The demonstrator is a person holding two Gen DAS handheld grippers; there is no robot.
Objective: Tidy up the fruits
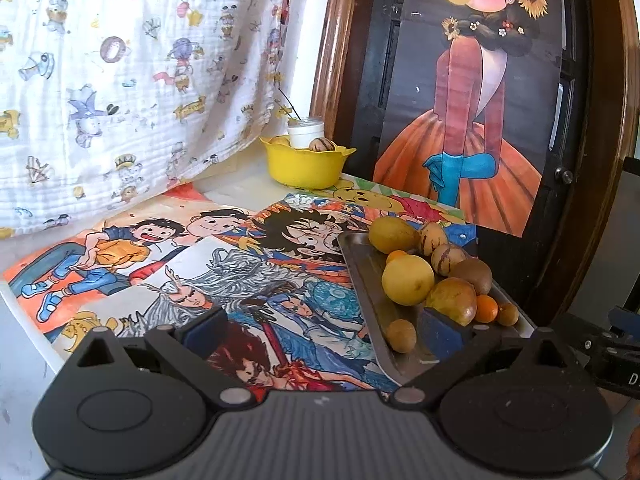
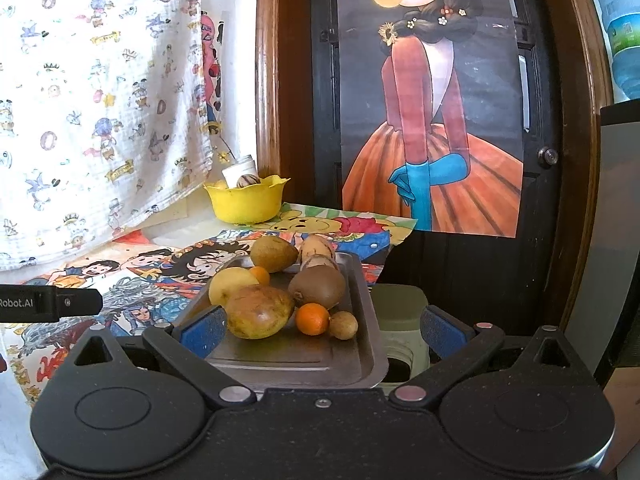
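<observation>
Metal tray (image 2: 356, 280) heaped with mixed fruit (image 2: 260, 312), yellow bowl (image 2: 246, 204) holding a few, both grippers (image 1: 324, 328) (image 2: 320, 330) spread wide, empty

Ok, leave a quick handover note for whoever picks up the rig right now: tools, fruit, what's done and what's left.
Left tool: open, empty, hovering over the drawings beside the tray's left edge.
Right tool: open, empty, at the near end of the metal tray, lined up with the big mottled yellow-brown fruit.
On the tray: that fruit, a lemon, a kiwi, a small orange, and several more, all piled together.
Yellow bowl at the back: a striped fruit and a white jar show above its rim.
Left: most of the pile is unsorted.
</observation>
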